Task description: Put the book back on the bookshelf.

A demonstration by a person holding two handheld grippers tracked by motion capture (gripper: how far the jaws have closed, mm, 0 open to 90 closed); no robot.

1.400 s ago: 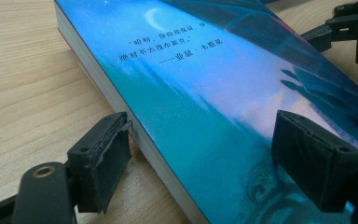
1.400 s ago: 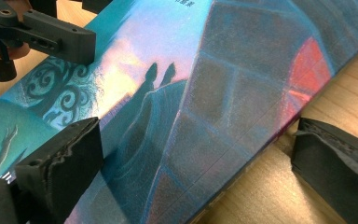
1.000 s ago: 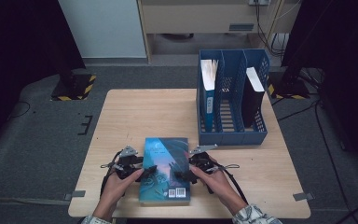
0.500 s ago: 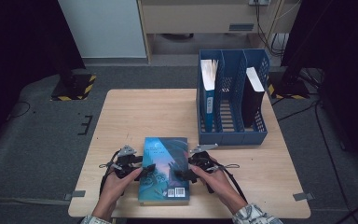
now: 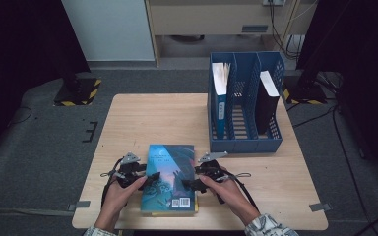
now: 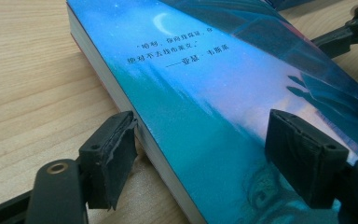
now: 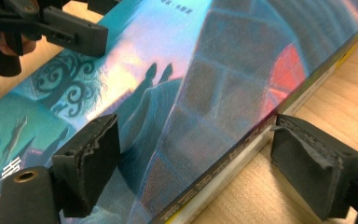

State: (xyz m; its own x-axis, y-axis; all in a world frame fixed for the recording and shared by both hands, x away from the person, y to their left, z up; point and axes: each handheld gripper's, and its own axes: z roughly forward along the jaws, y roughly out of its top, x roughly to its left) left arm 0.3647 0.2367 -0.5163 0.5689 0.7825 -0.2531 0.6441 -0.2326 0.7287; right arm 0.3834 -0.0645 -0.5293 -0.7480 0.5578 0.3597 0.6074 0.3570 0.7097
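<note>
Book (image 5: 170, 177) lies flat on the tabletop (image 5: 152, 118) near my edge in the high view, my left gripper (image 5: 145, 183) and right gripper (image 5: 189, 184) at its two long sides; the blue file rack (image 5: 243, 142) behind already holds two upright volumes, with an empty slot between. Lifting and filing are all still ahead, I judge.

Left gripper view: my jaws stand wide, straddling the page edge, not pinching. Chinese lettering crosses the back cover.

Right gripper view: my jaws have just been closing, one over the cover, one beside the spine, not yet pressing; spine characters too blurred to read.
</note>
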